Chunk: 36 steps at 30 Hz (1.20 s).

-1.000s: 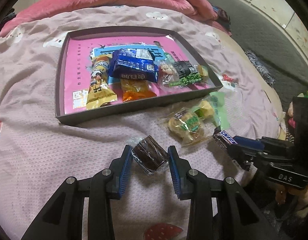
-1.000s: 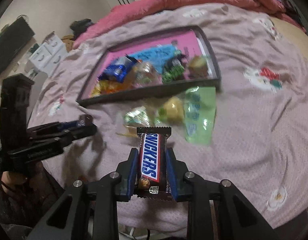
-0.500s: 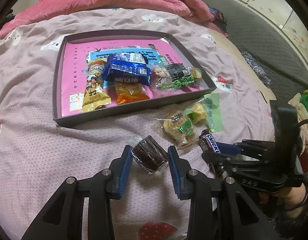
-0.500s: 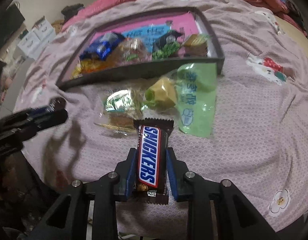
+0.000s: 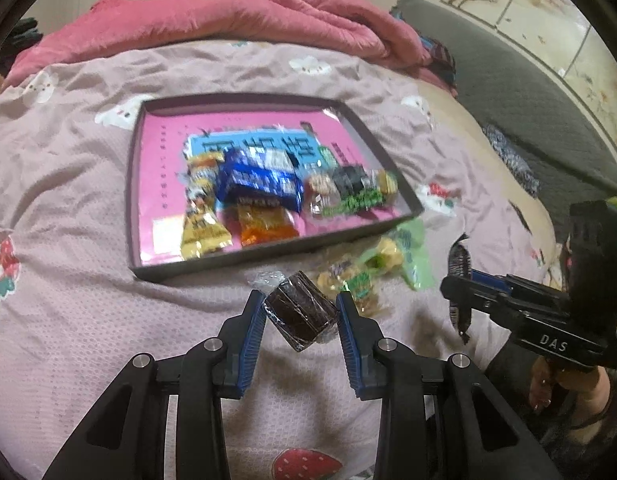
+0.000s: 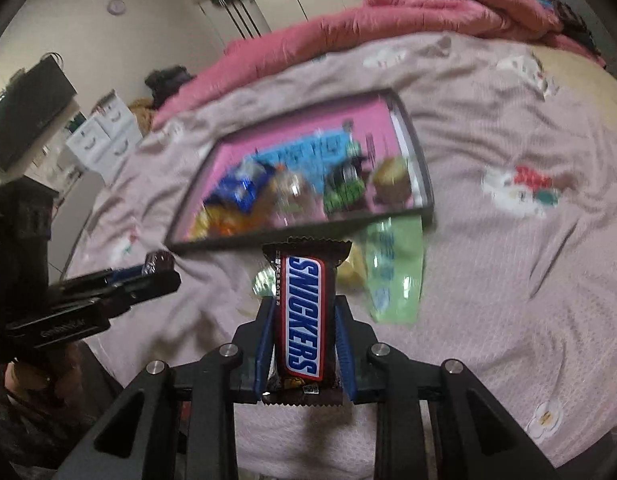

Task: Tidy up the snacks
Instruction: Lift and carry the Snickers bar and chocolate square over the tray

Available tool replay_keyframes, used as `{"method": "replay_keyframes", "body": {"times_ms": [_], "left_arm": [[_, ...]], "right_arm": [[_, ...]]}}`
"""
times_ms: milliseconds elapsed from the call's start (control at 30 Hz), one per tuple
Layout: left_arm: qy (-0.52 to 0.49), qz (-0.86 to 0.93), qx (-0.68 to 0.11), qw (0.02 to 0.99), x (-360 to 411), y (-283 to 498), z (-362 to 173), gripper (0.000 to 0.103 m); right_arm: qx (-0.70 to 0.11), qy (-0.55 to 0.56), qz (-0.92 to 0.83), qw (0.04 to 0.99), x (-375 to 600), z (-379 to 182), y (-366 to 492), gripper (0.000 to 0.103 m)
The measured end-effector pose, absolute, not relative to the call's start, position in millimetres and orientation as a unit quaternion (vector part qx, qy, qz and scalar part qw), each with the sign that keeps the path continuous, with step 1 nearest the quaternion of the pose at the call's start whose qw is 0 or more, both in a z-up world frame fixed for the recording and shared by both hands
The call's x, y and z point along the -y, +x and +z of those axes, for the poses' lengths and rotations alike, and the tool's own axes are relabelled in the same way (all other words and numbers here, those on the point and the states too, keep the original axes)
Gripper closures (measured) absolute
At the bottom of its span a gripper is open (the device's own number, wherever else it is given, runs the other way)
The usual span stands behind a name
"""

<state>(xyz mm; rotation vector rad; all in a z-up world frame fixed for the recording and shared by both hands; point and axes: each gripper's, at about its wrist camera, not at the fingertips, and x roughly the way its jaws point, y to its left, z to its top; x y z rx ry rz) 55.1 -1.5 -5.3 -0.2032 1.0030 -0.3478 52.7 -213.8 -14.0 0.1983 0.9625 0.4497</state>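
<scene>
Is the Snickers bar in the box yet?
No, it is out. The Snickers bar is clamped in the right gripper, on the near side of the box.

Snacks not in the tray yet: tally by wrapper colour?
Brown: 1, Snickers bar
Clear: 2, dark cake and green-label pastry
Green: 1, green packet
Total: 4

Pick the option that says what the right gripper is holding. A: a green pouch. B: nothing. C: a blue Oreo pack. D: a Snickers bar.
D: the right gripper is shut on the Snickers bar, whose wrapper stands upright between its blue pads, above the bedspread.
</scene>
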Motion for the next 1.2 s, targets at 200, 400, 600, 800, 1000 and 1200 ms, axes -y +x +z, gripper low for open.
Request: {"method": "replay_keyframes", "body": {"times_ms": [200, 400, 600, 800, 1000, 1200], "left_arm": [[-0.108, -0.148, -0.456, 0.871, -10.8, 58.5, 13.9, 0.066], [-0.116, -0.123, -0.449, 0.878, -26.5, 64.6, 20.0, 0.066], [-0.121, -0.102, -0.44, 0.884, -38.0, 71.2, 25.0, 0.066], [-0.123, -0.09, -0.432, 0.889, -43.1, 76.8, 28.9, 0.066], [-0.121, -0.086, -0.428, 0.891, -43.6, 83.7, 31.1, 0.066], [-0.121, -0.083, -0.429, 0.891, -42.5, 90.7, 29.1, 0.066]], "right_arm": [[-0.426, 0.098, 0.22, 0.872, 208.8, 6.6, 62.4, 0.075], [-0.404, 0.103, 0.221, 0.882, 206.3, 19.3, 72.0, 0.075], [-0.384, 0.099, 0.231, 0.888, 198.8, 30.9, 79.5, 0.075], [-0.373, 0.1, 0.236, 0.892, 196.2, 37.1, 85.9, 0.075], [-0.369, 0.103, 0.235, 0.893, 196.3, 39.8, 92.9, 0.075], [-0.365, 0.107, 0.236, 0.894, 195.5, 42.8, 99.2, 0.075]]}}
